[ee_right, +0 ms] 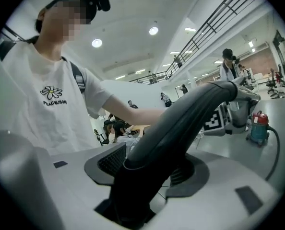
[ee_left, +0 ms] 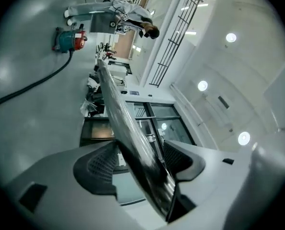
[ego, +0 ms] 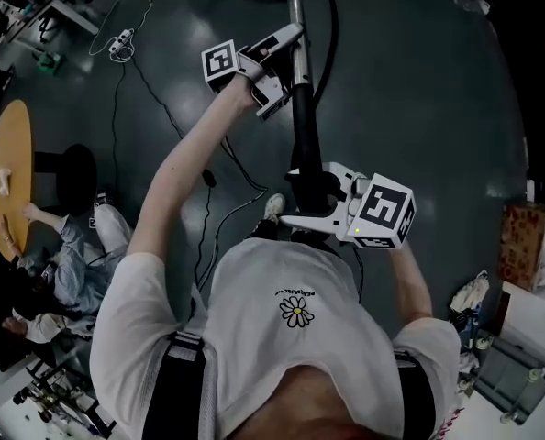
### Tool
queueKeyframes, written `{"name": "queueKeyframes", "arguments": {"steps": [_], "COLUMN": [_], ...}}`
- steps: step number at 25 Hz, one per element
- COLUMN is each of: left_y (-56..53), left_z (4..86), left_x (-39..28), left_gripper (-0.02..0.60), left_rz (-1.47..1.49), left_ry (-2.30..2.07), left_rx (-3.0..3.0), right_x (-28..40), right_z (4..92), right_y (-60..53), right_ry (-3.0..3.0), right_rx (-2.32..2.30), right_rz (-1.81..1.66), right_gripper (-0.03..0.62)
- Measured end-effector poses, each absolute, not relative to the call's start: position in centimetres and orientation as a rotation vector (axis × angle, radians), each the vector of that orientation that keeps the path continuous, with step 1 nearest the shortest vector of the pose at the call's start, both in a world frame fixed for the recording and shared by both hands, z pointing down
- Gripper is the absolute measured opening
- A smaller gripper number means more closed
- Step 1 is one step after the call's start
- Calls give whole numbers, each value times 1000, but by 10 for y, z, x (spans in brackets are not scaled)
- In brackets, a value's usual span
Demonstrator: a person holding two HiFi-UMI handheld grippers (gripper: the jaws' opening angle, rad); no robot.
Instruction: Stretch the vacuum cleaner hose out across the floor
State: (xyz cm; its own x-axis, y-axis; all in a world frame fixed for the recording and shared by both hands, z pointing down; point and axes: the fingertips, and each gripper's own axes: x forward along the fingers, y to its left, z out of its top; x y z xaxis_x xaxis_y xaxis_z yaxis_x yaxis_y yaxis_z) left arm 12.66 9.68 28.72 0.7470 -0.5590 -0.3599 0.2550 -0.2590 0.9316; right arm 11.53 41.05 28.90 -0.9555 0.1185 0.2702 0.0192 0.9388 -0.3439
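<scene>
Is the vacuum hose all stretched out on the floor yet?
Partly. Done: some hose already trails across the floor from the vacuum cleaner. In hand: the right hand-held gripper clamps the handle, and the wand sits loosely in the left hand-held gripper, jaws open. Left: the wand end is up in the air, not laid out on the floor.

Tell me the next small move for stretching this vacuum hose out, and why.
Probably close the left tool on the metal tube before pulling: the tube runs loose between its open jaws, while the handle fills the right tool. The hose lies curved on the floor toward the vacuum cleaner.
</scene>
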Motion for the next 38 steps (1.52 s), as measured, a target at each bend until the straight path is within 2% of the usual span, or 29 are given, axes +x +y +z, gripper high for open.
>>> {"name": "queueKeyframes", "arguments": {"steps": [9,14,18,22,25,28,33,38], "left_y": [121,174,237,330,343,337,338,364], "left_z": [242,219,221,238,231,232,235,236], "left_x": [133,152,160,188,193,191,190,174], "left_gripper": [274,273,273,273,273,273,273,273], "left_rz": [-671,-463,-342,-190,-183,-153,-156,-105], "left_ry": [-177,-18,109,129,106,96,86,51], "left_rx": [1960,2205,2259,2429,2512,2538,2576,2662], "right_x": [101,151,180,194,186,178,165,141], "right_z": [325,269,233,210,188,163,166,159], "right_y": [417,341,275,247,223,217,218,245], "right_ry": [-2922,-3228,-3258,-3211,-3226,-3310,-3320,-3357], "right_rx": [16,361,624,529,344,248,364,194], "right_rz": [376,930,1118,1418,1577,1479,992,946], "right_gripper": [249,249,249,249,258,258,258,258]}}
